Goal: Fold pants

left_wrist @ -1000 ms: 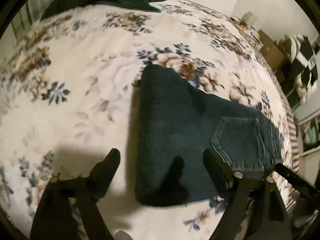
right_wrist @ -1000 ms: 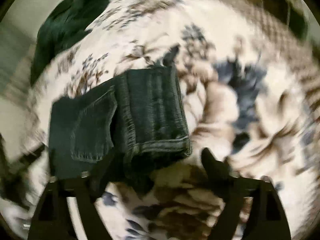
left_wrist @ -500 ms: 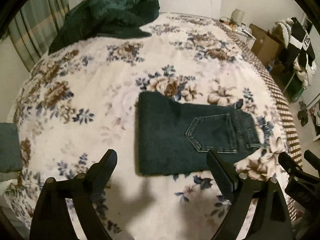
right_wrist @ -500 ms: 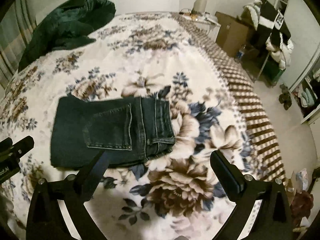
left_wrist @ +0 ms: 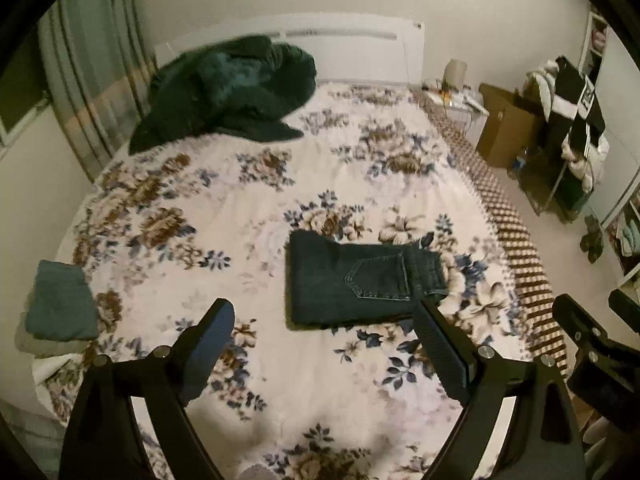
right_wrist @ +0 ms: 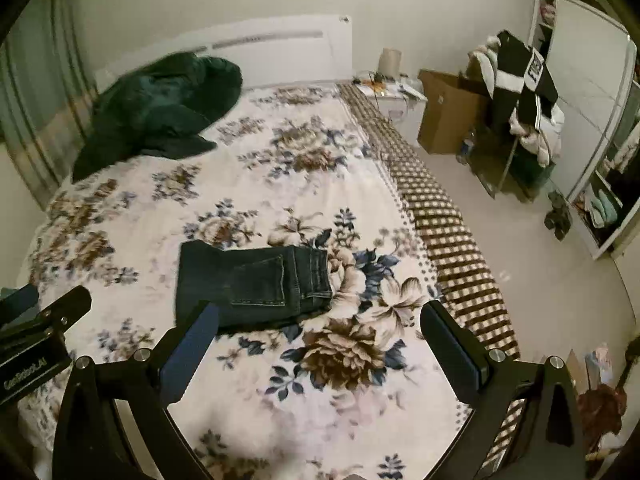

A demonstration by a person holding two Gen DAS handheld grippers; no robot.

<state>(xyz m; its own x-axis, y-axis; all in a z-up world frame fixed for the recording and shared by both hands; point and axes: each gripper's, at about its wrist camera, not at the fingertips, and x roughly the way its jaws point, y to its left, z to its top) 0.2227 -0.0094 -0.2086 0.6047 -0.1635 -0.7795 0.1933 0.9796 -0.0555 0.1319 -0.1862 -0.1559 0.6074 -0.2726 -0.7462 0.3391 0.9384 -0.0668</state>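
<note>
Jeans (left_wrist: 360,284) lie folded into a compact rectangle on the floral bed (left_wrist: 240,200), back pocket up, waistband toward the bed's right edge. Both grippers hang above the bed, apart from the jeans, holding nothing. Left gripper (left_wrist: 324,320): jaws spread wide; its right finger overlaps the jeans' near right corner in view only. Right gripper (right_wrist: 318,320): jaws also spread wide, its left fingertip crossing the jeans' near left corner in view.

Left cam only: a folded teal cloth (left_wrist: 60,300) at the bed's left edge, w/ the right gripper's body poking in at lower right. Right cam only: the left gripper's body at lower left, more floor, an open wardrobe (right_wrist: 592,140) at far right.

Both cams: dark green blanket (left_wrist: 228,92) heaped by the headboard, cardboard box (right_wrist: 448,112), clothes rack (right_wrist: 520,92).
</note>
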